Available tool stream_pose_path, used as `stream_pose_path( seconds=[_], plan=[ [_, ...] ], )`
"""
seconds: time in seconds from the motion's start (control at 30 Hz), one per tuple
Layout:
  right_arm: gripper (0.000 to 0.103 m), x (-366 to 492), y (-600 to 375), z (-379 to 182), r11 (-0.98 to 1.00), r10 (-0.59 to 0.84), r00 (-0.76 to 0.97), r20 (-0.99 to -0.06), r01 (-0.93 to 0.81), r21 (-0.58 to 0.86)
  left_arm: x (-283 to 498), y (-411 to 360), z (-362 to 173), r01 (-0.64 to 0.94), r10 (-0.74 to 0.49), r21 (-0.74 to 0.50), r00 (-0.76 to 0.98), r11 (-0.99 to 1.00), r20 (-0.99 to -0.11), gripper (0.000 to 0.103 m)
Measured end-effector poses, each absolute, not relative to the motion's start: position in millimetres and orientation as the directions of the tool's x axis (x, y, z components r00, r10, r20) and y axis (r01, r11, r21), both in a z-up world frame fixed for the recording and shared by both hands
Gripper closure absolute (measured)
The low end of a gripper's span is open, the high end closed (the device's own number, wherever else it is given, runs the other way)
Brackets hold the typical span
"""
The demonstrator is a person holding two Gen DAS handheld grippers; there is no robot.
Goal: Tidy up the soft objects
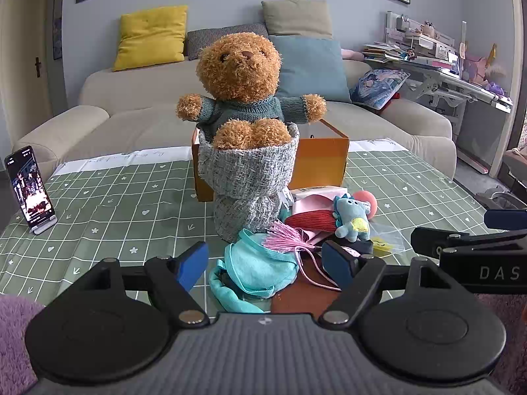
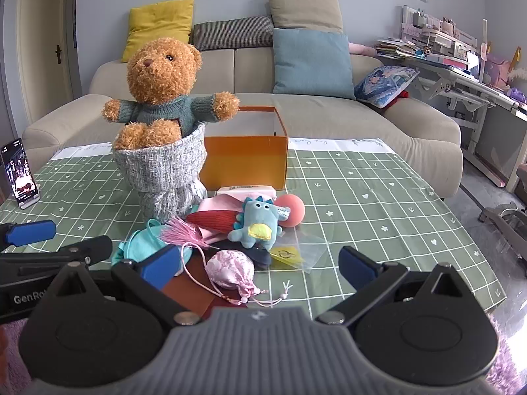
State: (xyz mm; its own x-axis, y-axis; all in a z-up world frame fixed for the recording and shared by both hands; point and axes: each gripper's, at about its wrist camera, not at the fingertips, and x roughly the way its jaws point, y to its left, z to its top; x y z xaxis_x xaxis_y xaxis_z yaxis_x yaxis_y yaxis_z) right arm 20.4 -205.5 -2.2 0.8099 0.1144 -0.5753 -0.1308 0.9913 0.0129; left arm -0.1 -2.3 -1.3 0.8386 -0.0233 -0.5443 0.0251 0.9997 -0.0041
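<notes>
A brown teddy bear [image 1: 238, 75] [image 2: 161, 75] in a teal sweater sits in a grey woven wrap [image 1: 247, 177] [image 2: 163, 171], in front of an open orange box [image 1: 321, 161] [image 2: 245, 161]. Before them lies a heap: a teal cloth [image 1: 257, 268] [image 2: 138, 245], a pink tassel [image 1: 285, 238], a red ribbed piece [image 2: 214, 220], a small blue plush monster [image 1: 350, 219] [image 2: 258, 225], a pink ball [image 2: 290, 210] and a pink satin pouch [image 2: 230, 268]. My left gripper [image 1: 266, 265] stands open just before the teal cloth. My right gripper [image 2: 260, 266] stands open around the pouch without touching it.
A phone [image 1: 29, 187] [image 2: 19, 172] on a stand plays at the table's left. A clear bag with a yellow tag [image 2: 291, 253] lies right of the heap. The green checked tablecloth [image 2: 395, 217] covers the table. A beige sofa with cushions and a cluttered desk stand behind.
</notes>
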Motion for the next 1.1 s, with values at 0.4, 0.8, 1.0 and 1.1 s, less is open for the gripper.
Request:
stream_pose_path(
  seconds=[0.4,0.8,1.0,1.1],
  plan=[
    [0.002,18.8,-207.0,-2.1,0.992,0.108,0.811,-0.575,-0.126,0.008,0.0,-3.6,-1.4,0.032,-0.029,-0.003,0.838,0.999,-0.545,0.011],
    [0.002,19.0,-207.2,-3.1,0.992,0.105,0.811,-0.575,-0.127,0.001,-0.1,-3.8,-1.5,0.031,-0.028,-0.003,0.838,1.0,-0.545,0.011],
    [0.002,19.5,-204.5,-5.2,0.992,0.098,0.811,-0.576,-0.125,-0.008,0.5,-2.9,-1.2,0.03,-0.027,-0.003,0.842,1.0,-0.539,0.013],
    [0.002,19.4,-203.3,-5.3,0.992,0.097,0.811,-0.577,-0.127,-0.012,0.2,-2.2,-0.6,0.029,-0.026,-0.002,0.847,1.0,-0.531,0.014]
  ],
)
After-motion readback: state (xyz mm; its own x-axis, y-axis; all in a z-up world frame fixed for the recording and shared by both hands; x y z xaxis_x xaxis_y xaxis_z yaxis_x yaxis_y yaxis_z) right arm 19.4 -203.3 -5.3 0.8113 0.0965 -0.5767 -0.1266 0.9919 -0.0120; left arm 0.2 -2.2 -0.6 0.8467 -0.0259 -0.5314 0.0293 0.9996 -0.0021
